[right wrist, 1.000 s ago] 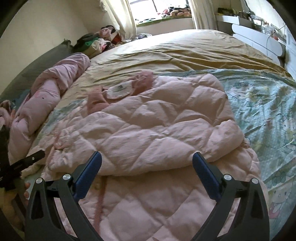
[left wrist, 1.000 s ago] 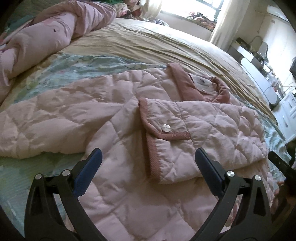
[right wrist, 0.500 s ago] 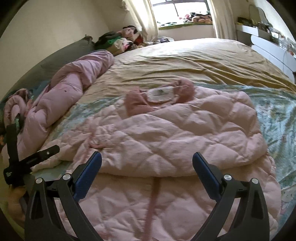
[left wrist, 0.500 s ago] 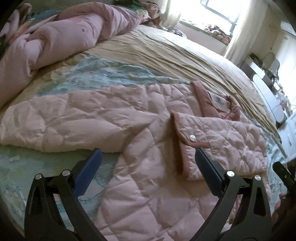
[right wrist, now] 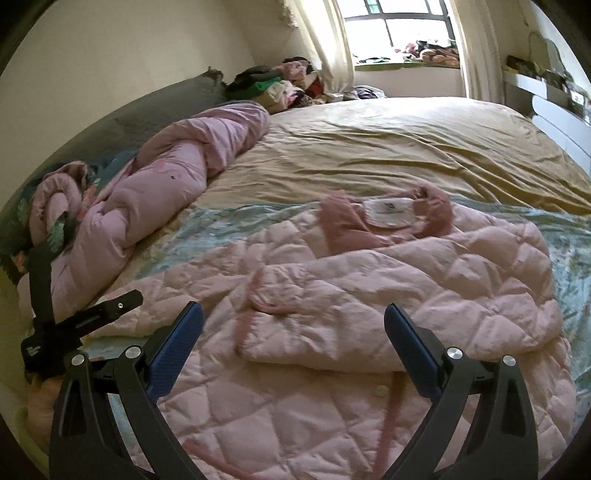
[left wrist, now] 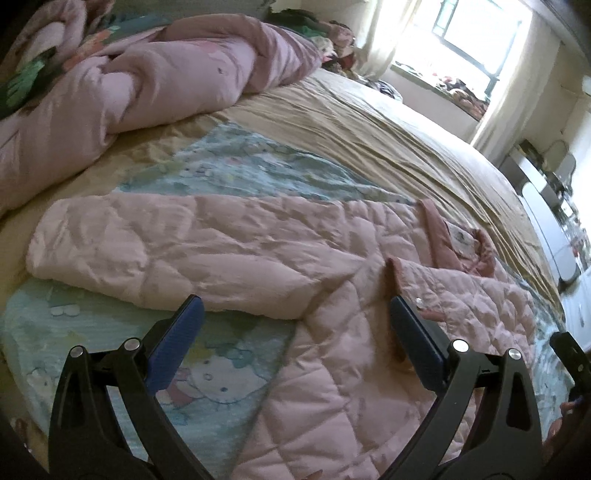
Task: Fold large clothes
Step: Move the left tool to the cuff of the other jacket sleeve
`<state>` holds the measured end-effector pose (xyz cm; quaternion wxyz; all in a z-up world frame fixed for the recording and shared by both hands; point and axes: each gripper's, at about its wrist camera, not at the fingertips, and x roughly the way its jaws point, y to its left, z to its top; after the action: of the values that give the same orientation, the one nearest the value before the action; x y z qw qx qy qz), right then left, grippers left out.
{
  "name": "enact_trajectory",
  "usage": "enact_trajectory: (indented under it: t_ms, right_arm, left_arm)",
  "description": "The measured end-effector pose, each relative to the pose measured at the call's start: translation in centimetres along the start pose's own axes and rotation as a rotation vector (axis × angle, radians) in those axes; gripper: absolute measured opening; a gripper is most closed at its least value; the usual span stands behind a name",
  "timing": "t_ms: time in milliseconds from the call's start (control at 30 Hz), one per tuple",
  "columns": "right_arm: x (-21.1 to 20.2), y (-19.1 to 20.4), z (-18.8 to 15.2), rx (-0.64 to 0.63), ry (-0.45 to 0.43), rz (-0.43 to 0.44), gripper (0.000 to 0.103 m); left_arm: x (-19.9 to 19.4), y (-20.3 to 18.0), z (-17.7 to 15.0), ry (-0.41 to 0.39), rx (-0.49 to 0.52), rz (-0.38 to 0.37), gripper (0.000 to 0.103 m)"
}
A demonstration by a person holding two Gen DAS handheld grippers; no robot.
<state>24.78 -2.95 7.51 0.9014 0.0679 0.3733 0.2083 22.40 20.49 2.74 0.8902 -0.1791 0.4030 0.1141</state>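
Note:
A pale pink quilted jacket (left wrist: 332,369) lies flat on the bed, its darker pink collar (left wrist: 458,243) toward the far side. One sleeve (left wrist: 166,251) stretches out to the left; the other sleeve (right wrist: 406,295) is folded across the body. My left gripper (left wrist: 295,317) hovers open just above the spot where the outstretched sleeve meets the body, holding nothing. My right gripper (right wrist: 293,325) hangs open over the folded sleeve and the jacket's front (right wrist: 295,406), also holding nothing. In the right wrist view the left gripper (right wrist: 85,321) shows at the left edge.
The bed (right wrist: 406,147) carries a tan sheet and a pale blue cartoon-print cover (left wrist: 221,173). A rolled pink duvet (left wrist: 129,85) lies along the left. Piled clothes (right wrist: 280,85) sit by the window (right wrist: 402,33). White furniture (left wrist: 546,214) stands to the right.
Both grippers have swung to the left over the jacket. The left one now looks at the outstretched sleeve instead of the folded one. Both stayed open.

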Motion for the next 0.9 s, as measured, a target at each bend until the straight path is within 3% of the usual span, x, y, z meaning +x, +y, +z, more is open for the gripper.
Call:
enact_trajectory:
  t_ms: [300, 900]
  right_arm:
    - [1.4, 5.7, 0.8, -0.074, 0.008, 0.043, 0.098]
    - [5.5, 16.3, 1.3, -0.180, 0.051, 0.161, 0.098]
  left_arm:
    - [-1.2, 5.0, 1.2, -0.025, -0.119, 0.033, 0.094]
    - [-1.4, 14.2, 1.9, -0.003, -0.389, 0.075, 0.094]
